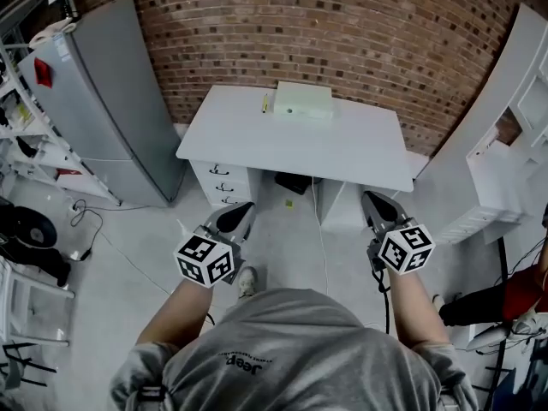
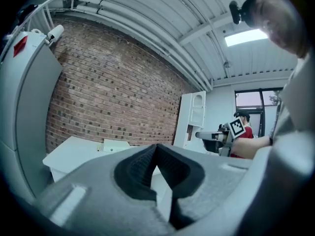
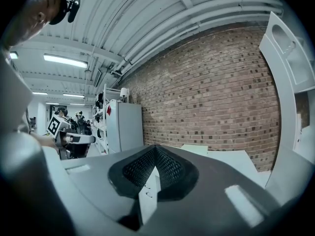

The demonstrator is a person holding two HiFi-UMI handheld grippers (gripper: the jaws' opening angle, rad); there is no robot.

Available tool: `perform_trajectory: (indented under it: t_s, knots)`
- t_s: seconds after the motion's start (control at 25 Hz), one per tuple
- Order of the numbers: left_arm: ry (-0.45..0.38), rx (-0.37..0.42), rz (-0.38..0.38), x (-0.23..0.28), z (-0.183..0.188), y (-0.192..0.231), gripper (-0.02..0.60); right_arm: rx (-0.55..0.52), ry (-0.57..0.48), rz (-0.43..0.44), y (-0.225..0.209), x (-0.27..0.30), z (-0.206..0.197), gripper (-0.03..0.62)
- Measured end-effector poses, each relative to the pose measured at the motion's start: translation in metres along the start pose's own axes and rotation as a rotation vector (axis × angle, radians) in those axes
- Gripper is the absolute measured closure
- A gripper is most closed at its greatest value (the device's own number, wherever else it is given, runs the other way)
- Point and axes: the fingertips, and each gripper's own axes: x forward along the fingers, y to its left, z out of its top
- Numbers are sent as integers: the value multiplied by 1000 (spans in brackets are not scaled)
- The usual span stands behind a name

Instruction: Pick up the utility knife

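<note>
Both closed, outstretched: left claw (image 1: 243, 210), right claw (image 1: 371, 200)

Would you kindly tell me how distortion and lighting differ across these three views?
Head view: even light, white desk sharp, brick wall bowed. Left gripper view: heavy fisheye, dark corners, ceiling light glaring, left gripper blurred. Right gripper view: same fisheye, right gripper sharper.

Arms held forward, level; left gripper (image 1: 237, 216), right gripper (image 1: 377, 206) both closed, empty.

White desk (image 1: 342, 148) w/ pale box (image 1: 303, 101) by brick wall (image 1: 342, 32), grey fridge (image 1: 111, 101) nr it
</note>
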Motion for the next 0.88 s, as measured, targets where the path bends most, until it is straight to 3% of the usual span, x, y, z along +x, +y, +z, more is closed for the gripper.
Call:
perform_trajectory:
  t_s: [0.52,0.88]
  knots:
    - [10,33,-119,84,66,222,584,-8,-17,-69,0,221,46,585]
    - [15,12,-163,117,77,305,584,-16,15,-118,-9,305,53,585]
